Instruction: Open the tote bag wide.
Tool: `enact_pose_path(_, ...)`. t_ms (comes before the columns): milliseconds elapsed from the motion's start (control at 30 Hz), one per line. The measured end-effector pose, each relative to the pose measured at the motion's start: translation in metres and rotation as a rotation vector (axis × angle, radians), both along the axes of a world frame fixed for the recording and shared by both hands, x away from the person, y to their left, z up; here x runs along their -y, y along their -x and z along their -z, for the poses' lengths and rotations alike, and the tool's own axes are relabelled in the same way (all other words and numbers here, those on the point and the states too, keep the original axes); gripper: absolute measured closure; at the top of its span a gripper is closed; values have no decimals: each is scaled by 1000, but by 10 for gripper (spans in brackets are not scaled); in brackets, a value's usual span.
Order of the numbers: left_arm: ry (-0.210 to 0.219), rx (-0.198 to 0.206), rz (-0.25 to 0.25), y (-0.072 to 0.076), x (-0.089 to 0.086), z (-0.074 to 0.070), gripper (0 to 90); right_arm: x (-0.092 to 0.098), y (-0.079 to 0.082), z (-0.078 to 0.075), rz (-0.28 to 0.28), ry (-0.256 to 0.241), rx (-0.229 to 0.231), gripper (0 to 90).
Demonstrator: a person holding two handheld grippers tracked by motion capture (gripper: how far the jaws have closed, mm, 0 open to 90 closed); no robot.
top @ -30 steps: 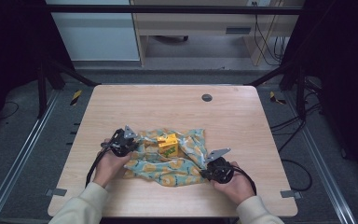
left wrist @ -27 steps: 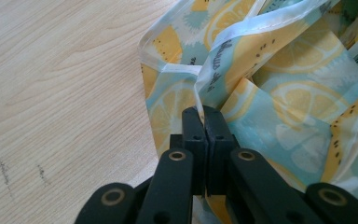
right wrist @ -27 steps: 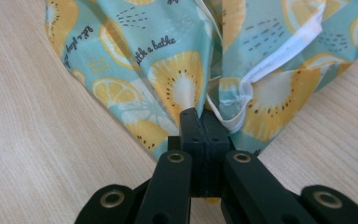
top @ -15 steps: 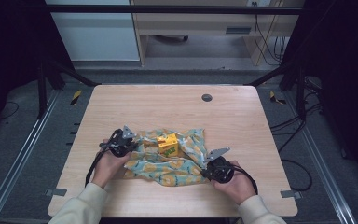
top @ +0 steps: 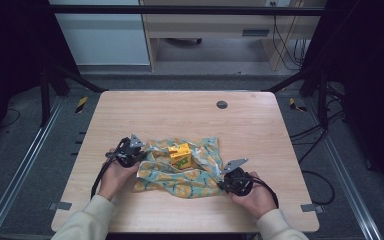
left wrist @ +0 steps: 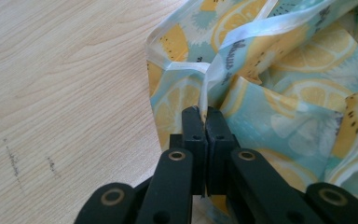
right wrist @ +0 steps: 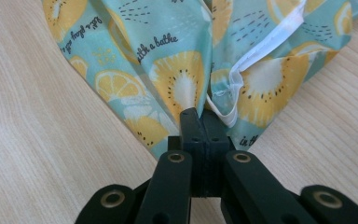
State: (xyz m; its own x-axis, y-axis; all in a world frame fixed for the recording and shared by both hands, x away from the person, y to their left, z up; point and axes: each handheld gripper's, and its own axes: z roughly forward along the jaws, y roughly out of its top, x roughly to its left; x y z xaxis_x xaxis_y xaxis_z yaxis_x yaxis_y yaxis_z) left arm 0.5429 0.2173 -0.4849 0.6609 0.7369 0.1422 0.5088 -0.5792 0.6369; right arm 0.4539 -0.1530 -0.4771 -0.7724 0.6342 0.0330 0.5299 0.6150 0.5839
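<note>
A teal cloth (top: 190, 172) printed with yellow lemon slices lies rumpled on the wooden table (top: 180, 117). A small yellow box (top: 180, 154) with green print sits on the cloth near its middle. My left gripper (top: 139, 152) is at the cloth's left edge, shut on a white-hemmed fold of the cloth (left wrist: 242, 70); in the left gripper view my left gripper (left wrist: 204, 119) has its jaws pressed together on the hem. My right gripper (top: 223, 182) is at the cloth's front right corner. In the right gripper view my right gripper (right wrist: 203, 119) pinches the cloth (right wrist: 177, 60) there.
A round dark grommet (top: 222, 104) sits in the table's far middle. Bare wood lies beyond the cloth and to both sides. Cables hang off the right of the table, and metal frame rails (top: 15, 175) run along both sides.
The cloth has bunched slightly inward around the box. Both hands have stayed almost where they were, still holding the cloth.
</note>
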Motion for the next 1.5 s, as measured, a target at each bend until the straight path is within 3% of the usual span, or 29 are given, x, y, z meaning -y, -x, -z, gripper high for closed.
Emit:
enact_pose_path(167, 25, 19, 0, 3, -3, -2, 849, -1, 2, 0, 3, -38, 21, 885)
enact_pose_path(233, 54, 29, -2, 3, -6, -5, 812, -2, 2, -3, 13, -54, 35, 811)
enact_pose_path(433, 117, 78, -13, 7, -8, -20, 590, -6, -1, -13, 9, -87, 74, 585)
enact_pose_path(667, 179, 120, -3, 12, -7, -48, 390, -16, -2, -33, 21, -109, 166, 364)
enact_pose_path(800, 185, 128, 12, 16, -5, -58, 327, -18, -4, -44, 36, -129, 190, 249)
enact_pose_path(967, 189, 127, 14, 19, -3, -60, 297, -16, -7, -49, 54, -130, 198, 188)
enact_pose_path(1100, 192, 118, 5, 21, -4, -62, 214, -13, -15, -51, 98, -122, 180, 128)
enact_pose_path(1200, 195, 121, 0, 26, -6, -67, 143, -8, -17, -57, 114, -128, 194, 86)
enact_pose_path(1500, 199, 168, -12, 42, -26, -91, 82, 17, -19, -86, 199, -174, 261, 61)
